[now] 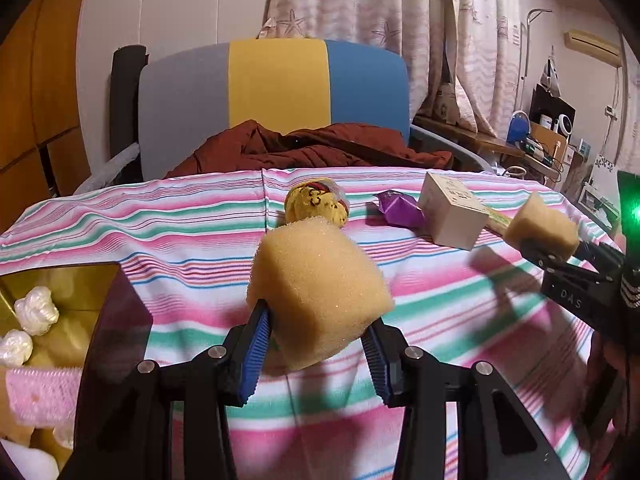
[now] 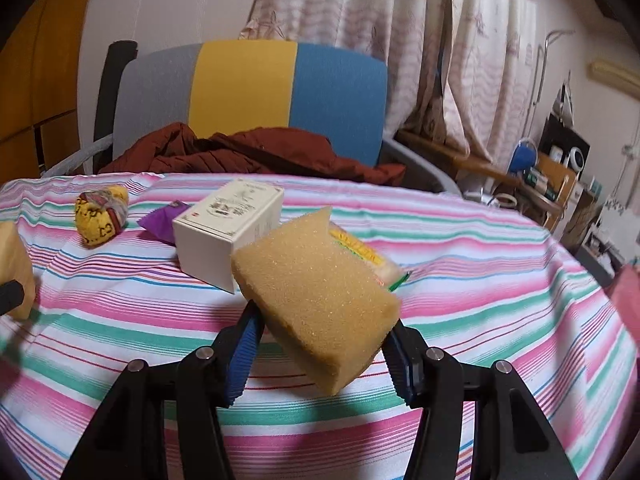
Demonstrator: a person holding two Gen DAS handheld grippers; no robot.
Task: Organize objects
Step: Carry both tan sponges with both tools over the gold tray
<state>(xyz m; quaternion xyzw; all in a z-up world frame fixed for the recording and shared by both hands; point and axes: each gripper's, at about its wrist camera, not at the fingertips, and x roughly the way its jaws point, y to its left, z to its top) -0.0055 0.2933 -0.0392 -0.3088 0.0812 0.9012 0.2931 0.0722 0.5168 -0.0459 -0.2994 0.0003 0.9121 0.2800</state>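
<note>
My left claw pinches a yellow sponge block above the striped cloth; my right claw pinches a second sponge, tilted. Taking the white box as landmark: the purple wrapper lies against its left side, the yellow patterned bundle further left, and a yellow-green packet just right of it, mostly hidden behind my right sponge. Well left of the box, past the cloth's edge, a gold bin holds white lumps, cut off by the frame. A chair with a red jacket stands behind.
</note>
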